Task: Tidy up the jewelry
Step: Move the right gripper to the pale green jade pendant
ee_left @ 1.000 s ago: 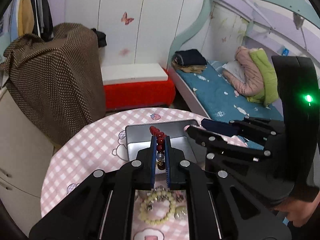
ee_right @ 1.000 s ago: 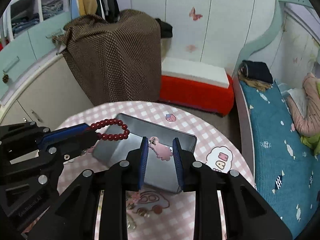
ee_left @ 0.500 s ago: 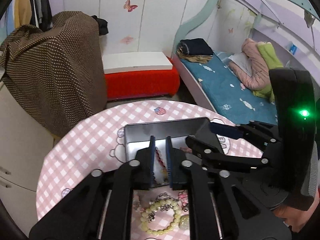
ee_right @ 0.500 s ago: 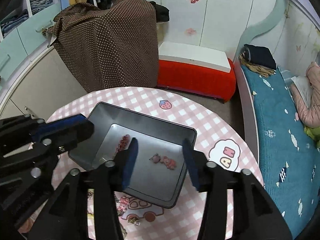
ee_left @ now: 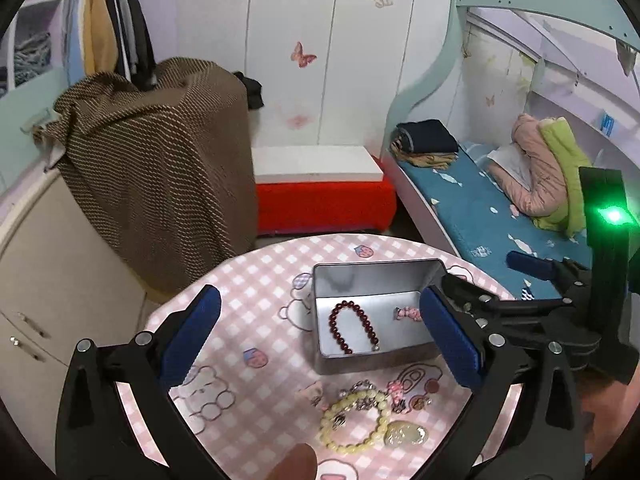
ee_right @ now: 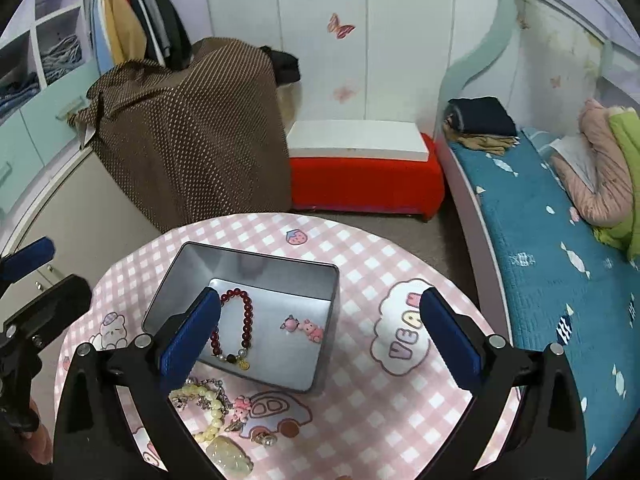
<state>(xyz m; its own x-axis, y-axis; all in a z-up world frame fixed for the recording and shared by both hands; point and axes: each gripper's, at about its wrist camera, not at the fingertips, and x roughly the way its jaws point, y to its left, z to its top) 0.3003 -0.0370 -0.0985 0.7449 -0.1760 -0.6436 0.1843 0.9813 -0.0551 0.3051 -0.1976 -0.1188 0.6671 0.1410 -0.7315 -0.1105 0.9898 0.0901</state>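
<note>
An open metal tin (ee_left: pixel 376 276) stands on the round table. Inside it lie a dark red bead bracelet (ee_left: pixel 352 328) and a small pink charm (ee_left: pixel 408 314), both free of any finger. My left gripper (ee_left: pixel 318 300) hangs over the tin's near side, jaws opening wide and empty. In the right wrist view my right gripper (ee_right: pixel 320 298) is also opening, with nothing pressed between its pads, above the tin (ee_right: pixel 256 258), the bracelet (ee_right: pixel 246 320) and the charm (ee_right: pixel 304 326). On the cloth in front of the tin lie a pale yellow bead bracelet (ee_left: pixel 356 420) and a jade pendant (ee_left: pixel 406 434).
The table wears a pink checked cloth (ee_left: pixel 248 280); more small charms and a coin (ee_right: pixel 290 430) lie near its front. Beyond the table stand a brown-draped piece of furniture (ee_left: pixel 160 160), a red bench (ee_left: pixel 324 200) and a bed (ee_left: pixel 480 208). A thumb (ee_left: pixel 296 464) shows at the bottom.
Both grippers have gone from shut to wide open. The red bracelet left the left gripper and the pink charm left the right one; both now lie in the tin. The grippers drew back.
</note>
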